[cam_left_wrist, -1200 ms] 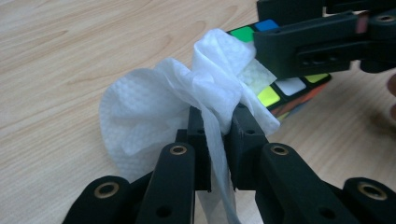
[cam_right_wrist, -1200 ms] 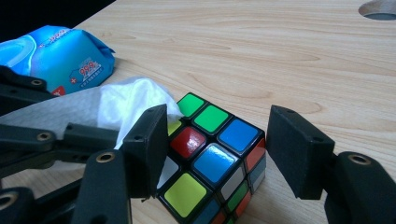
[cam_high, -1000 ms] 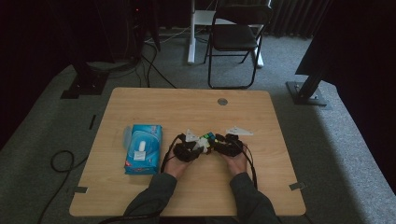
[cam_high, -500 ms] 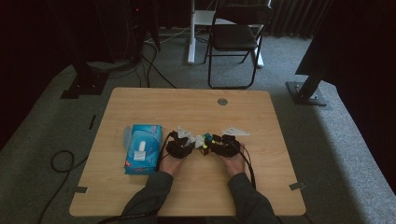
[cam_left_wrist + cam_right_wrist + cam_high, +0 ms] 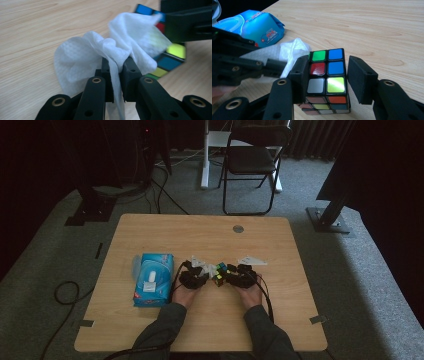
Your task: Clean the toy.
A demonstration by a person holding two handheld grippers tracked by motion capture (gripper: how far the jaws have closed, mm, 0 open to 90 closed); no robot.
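While the right gripper clamps the cube, wiping begins.
Left gripper, just tightened on the wipe, presses it against the cube.

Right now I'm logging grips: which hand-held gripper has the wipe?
The left hand-held gripper: its jaws pinch the white wipe. The right hand-held gripper holds the cube.

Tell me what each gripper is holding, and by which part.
The left gripper pinches a white wipe at its bunched middle. The right gripper clamps the puzzle cube by two opposite side faces.
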